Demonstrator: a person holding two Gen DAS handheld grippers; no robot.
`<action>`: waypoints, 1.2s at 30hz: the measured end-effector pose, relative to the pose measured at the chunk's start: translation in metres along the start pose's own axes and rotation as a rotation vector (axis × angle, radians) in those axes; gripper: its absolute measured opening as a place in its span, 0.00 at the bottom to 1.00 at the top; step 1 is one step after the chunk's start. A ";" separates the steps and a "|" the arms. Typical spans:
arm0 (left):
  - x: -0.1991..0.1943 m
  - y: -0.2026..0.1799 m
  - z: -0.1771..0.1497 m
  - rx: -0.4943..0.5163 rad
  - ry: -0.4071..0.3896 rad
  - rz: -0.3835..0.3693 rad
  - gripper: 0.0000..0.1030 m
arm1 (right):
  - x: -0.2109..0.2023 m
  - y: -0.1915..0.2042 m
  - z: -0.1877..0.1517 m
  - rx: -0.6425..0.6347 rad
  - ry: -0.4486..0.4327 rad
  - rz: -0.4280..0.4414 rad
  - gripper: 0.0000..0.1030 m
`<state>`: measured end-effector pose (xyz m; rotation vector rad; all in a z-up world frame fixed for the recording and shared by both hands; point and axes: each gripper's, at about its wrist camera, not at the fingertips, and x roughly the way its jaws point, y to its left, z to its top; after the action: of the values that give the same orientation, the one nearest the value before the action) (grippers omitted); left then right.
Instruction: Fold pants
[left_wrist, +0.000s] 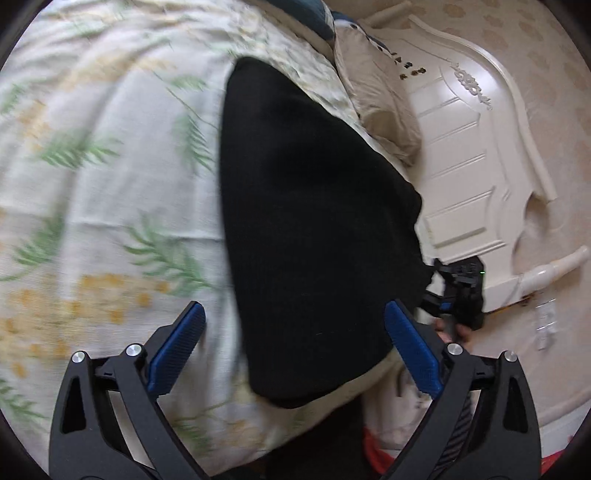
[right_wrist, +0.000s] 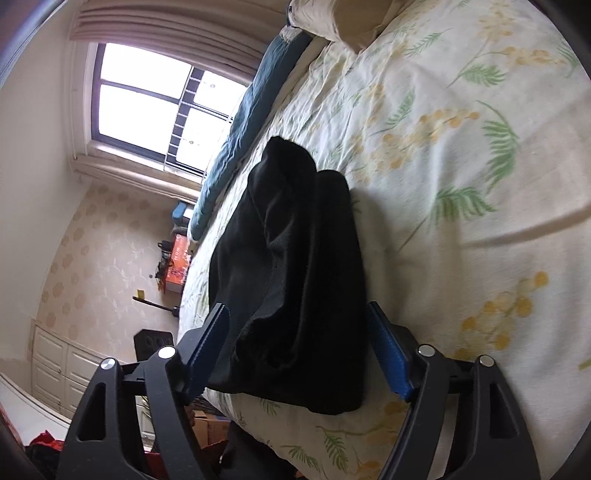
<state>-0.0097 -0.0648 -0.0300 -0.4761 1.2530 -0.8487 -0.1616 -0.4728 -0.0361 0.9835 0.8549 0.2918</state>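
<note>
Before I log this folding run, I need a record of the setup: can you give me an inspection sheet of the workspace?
Surface: bed with floral sheet, lightly creased.
Job's things: black pants lying folded in a compact stack near the bed edge.
Clutter: beige pillow and a teal blanket at the far side of the bed.
Grippers: left gripper open, holding nothing; right gripper open, jaws either side of the pants, contact unclear.
Cables: nothing seen.
Surroundings: white headboard, window, orange box by the wall.

Each tool (left_wrist: 295, 347) (right_wrist: 299, 350) has black angular arms, silver round screws and blue ribbed pads (left_wrist: 176, 349)
</note>
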 end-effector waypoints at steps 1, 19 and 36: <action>0.005 0.000 0.001 -0.016 0.014 -0.021 0.95 | 0.004 0.003 0.000 -0.008 0.011 -0.010 0.73; 0.018 -0.032 0.003 0.159 -0.025 0.115 0.36 | 0.029 0.020 -0.014 -0.098 0.061 -0.084 0.41; -0.027 0.002 -0.001 0.127 -0.118 0.114 0.28 | 0.065 0.055 -0.022 -0.146 0.077 -0.042 0.39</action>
<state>-0.0124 -0.0423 -0.0153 -0.3444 1.1003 -0.7871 -0.1275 -0.3918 -0.0288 0.8217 0.9101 0.3528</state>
